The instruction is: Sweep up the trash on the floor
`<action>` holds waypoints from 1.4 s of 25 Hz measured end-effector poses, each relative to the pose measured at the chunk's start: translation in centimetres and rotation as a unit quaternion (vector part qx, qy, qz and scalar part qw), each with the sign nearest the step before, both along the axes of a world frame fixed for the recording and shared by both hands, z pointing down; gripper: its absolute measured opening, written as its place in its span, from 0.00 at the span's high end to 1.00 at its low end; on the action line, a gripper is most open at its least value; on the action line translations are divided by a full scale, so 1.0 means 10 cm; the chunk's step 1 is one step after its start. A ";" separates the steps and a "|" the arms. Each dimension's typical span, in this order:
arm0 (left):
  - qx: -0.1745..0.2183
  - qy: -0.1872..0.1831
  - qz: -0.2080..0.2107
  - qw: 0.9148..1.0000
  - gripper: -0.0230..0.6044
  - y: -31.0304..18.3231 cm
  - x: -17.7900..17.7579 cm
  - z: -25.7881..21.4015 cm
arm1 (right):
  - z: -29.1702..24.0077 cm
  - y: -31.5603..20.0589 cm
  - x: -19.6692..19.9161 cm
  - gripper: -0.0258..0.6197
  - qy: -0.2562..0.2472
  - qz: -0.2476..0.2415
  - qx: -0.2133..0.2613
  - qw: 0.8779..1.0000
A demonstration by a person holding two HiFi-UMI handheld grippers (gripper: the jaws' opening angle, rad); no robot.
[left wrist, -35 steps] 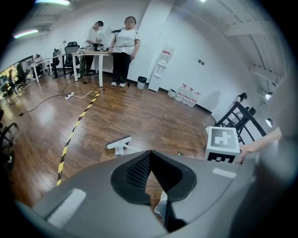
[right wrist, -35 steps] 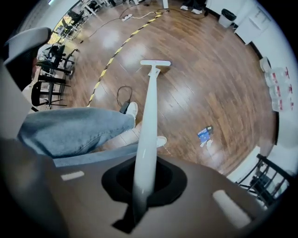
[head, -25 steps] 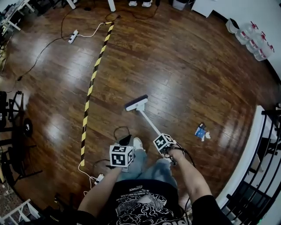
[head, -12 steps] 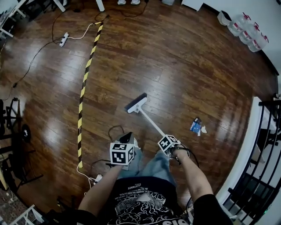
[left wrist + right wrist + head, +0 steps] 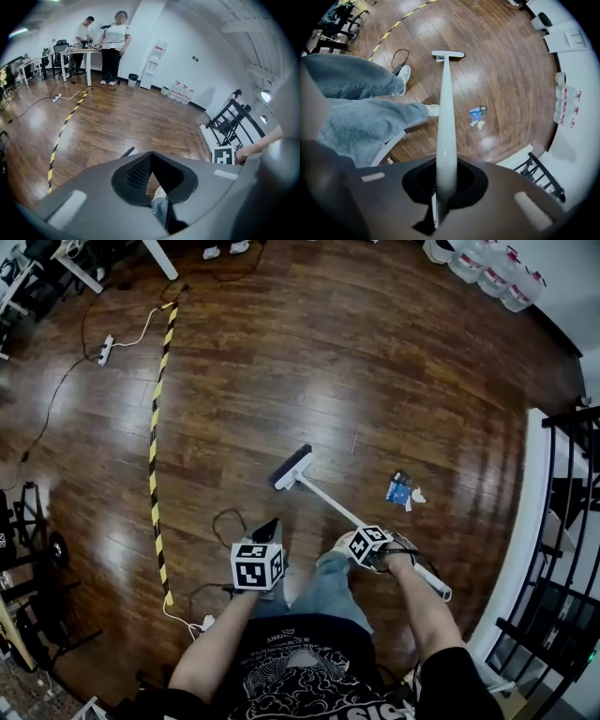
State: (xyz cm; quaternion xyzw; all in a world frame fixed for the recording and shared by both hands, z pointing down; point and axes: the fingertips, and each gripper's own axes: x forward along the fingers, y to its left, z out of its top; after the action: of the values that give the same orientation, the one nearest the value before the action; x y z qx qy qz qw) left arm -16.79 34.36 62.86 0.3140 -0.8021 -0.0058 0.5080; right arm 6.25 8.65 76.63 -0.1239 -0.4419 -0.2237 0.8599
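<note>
A white broom lies slanted over the wood floor, its dark head down on the boards. My right gripper is shut on the broom's handle, whose free end sticks out behind it. The trash, a blue packet with white scraps, lies right of the broom head and apart from it. My left gripper hangs over my feet, its fingertips together with nothing between them.
A yellow-black tape strip runs down the floor at left. A black cable loop lies by my left foot. A black railing and a white step bound the right side. Water jugs stand far right; two people stand at a far table.
The view has swung left, so the trash now lies closer to the broom head in the picture. The handle's free end now shows behind my right gripper. The left gripper has barely moved.
</note>
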 end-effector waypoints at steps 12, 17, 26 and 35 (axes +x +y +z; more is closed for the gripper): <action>-0.007 -0.002 0.073 0.997 0.96 -1.07 0.42 -0.01 | -0.08 -1.05 0.90 0.96 0.013 0.050 0.022 0.998; -0.005 0.000 0.102 0.995 0.96 -1.52 0.62 -0.01 | -0.15 -1.47 1.24 0.96 0.016 0.064 0.031 0.997; -0.001 -0.001 0.135 0.991 0.96 -2.13 0.85 -0.01 | -0.32 -2.20 1.72 0.96 0.026 0.056 0.059 0.996; 0.003 0.000 0.156 0.988 0.96 -2.56 0.98 -0.02 | -0.59 -2.97 1.93 0.96 0.041 0.006 0.103 0.994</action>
State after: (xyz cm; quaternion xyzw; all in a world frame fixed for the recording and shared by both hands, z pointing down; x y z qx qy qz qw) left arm -7.02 8.74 62.65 0.4372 -0.7431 0.0713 0.5016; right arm 25.57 -21.05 70.76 -0.0409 -0.3813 -0.2576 0.8869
